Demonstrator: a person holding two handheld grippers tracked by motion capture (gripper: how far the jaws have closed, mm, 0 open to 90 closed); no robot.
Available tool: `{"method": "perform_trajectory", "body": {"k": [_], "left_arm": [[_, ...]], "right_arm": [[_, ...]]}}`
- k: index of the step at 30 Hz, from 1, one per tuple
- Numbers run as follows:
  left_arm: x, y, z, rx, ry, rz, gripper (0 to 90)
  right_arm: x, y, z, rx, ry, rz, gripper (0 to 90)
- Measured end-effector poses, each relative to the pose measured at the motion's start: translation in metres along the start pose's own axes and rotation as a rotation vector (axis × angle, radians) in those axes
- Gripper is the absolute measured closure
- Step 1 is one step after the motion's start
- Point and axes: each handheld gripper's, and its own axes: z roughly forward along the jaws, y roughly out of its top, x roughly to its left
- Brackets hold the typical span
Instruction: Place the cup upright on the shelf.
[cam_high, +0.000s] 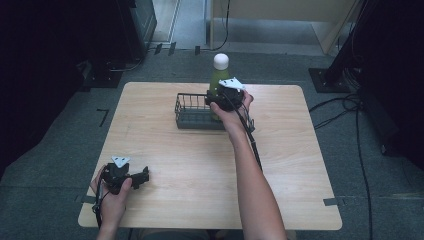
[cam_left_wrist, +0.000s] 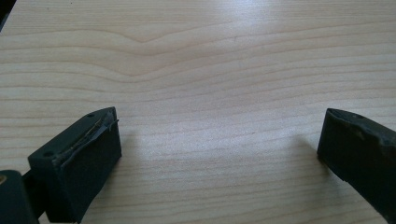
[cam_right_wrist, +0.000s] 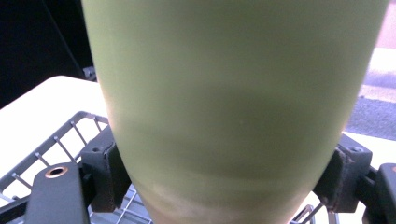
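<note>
Bottle (cam_right_wrist: 233, 102) stands upright, clamped between the right tongs (cam_high: 220, 95) for lowering into the basket (cam_high: 192, 116) beneath; left tongs (cam_left_wrist: 219, 149) rest released.

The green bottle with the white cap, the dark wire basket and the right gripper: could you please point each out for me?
green bottle with the white cap (cam_high: 218, 75), high view, on its green shoulder.
dark wire basket (cam_high: 189, 119), high view, on its near wall.
right gripper (cam_right_wrist: 224, 184), right gripper view, midway between its jaws, which clamp the bottle.

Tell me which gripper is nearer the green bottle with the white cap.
Right. The right gripper is clamped on the green bottle over the wire basket; the left gripper rests far off, near the table's near-left corner.
</note>
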Motion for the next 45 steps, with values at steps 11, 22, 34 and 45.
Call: {"method": "perform_trajectory", "body": {"k": [11,22,34,45], "left_arm": [[0.0000,0.0001,-0.0001,0.002,0.000,0.000,0.1],[0.0000,0.0001,-0.0001,0.002,0.000,0.000,0.1],[0.0000,0.0001,-0.0002,0.002,0.000,0.001,0.1],[0.0000,0.0001,-0.0002,0.002,0.000,0.000,0.1]], "right_arm": [[-0.0030,0.0014,-0.0013,0.021,0.022,0.010,18.5],[-0.0058,0.0023,-0.0036,0.052,0.025,0.001,13.0],[-0.0012,0.0022,-0.0068,0.050,0.018,-0.031,19.6],[-0.0021,0.0023,-0.0071,0.048,0.019,-0.015,19.1]]}}
